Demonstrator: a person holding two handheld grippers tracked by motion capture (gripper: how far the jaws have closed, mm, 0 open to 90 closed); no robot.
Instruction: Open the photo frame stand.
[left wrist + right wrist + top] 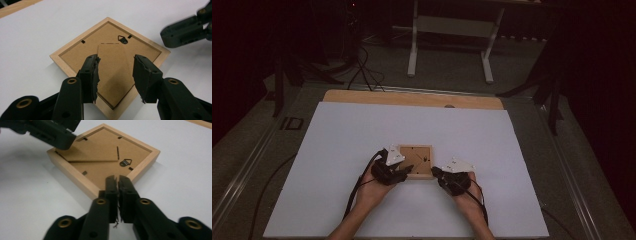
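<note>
Fingers (91, 72) of the left gripper (116, 75) stand moderately apart, one on each side of the fold-out stand (113, 67) on the back of the picture frame (62, 61), with nothing pinched between them. In the high view the left gripper (404, 173) sits at the frame's near left corner, its grey plate over the frame's left edge, held by the person's left hand (372, 190).

Lying face down on the white counter (342, 145), the picture frame (415, 161) rests near the counter's near middle, between the two grippers. Its brown backing board carries a small metal hanger (122, 39) and several black retaining tabs.

At the right, the right gripper (117, 181) has its fingers (111, 192) pressed together with nothing between them, their tips just over the frame's near corner above the backing board. In the high view the right gripper (435, 171) lies just beside the frame's near right corner, in the person's right hand (467, 192).
</note>
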